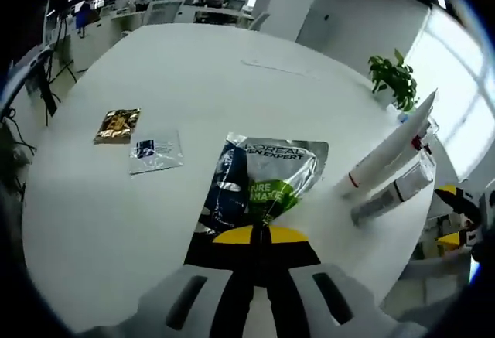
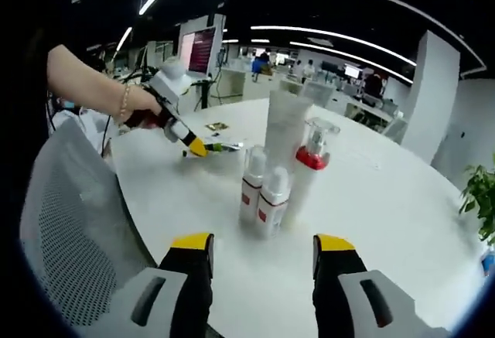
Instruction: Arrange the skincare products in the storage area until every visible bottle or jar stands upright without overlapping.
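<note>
We saw the round white worktop carrying everything. Near its edge by the right claw, whose jaws stood wide apart and empty, the bottles stood upright, clustered and touching. Toward the middle lay a silver sachet, pinched at its near end by the closed left claw. Beyond it lay a clear packet and a gold packet.

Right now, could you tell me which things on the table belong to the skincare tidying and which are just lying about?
Job:
white bottles
tall white tube
red-collared pump bottle
L'Oreal pouch, in the left gripper

Lying about:
gold sachet
clear sachet
potted plant
</note>
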`<state>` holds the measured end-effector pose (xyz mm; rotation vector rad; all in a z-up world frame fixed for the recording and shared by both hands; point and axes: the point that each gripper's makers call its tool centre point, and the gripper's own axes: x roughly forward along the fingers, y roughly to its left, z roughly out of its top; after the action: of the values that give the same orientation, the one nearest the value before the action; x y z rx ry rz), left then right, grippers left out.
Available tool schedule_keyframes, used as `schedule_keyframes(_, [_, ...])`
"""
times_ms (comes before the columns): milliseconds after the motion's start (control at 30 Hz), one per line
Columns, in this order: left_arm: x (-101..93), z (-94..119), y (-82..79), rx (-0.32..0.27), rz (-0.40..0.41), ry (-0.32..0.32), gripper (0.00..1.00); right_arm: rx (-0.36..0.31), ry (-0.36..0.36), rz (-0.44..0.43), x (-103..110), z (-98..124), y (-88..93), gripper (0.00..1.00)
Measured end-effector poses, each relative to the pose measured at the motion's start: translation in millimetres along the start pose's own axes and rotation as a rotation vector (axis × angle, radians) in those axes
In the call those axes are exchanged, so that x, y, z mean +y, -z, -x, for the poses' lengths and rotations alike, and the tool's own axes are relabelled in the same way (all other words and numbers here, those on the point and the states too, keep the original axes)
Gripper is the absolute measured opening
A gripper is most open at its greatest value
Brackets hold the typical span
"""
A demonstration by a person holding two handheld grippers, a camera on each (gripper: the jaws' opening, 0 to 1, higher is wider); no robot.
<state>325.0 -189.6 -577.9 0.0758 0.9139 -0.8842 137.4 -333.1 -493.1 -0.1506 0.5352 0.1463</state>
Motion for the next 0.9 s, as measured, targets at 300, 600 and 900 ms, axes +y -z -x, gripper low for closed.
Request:
schedule_keyframes(300, [-52.3,61,-28.0,-0.165,-0.07,0.066,0.07,-0.233,-0.172,-0.261,41,-10,-78.5,0.49])
schedule_keyframes(600, [-94.7,112,-46.8,-0.285,-0.206,0.113,0.07,-0.336,-0.283,-0.516,56,-18,-120.6,0.53])
schedule_keyframes(900, [-128.3,140,-39.6,-0.323,-0.335,0.117,0.07,-0.372,-0.314,-0.767,52,-18,-134.1,0.55])
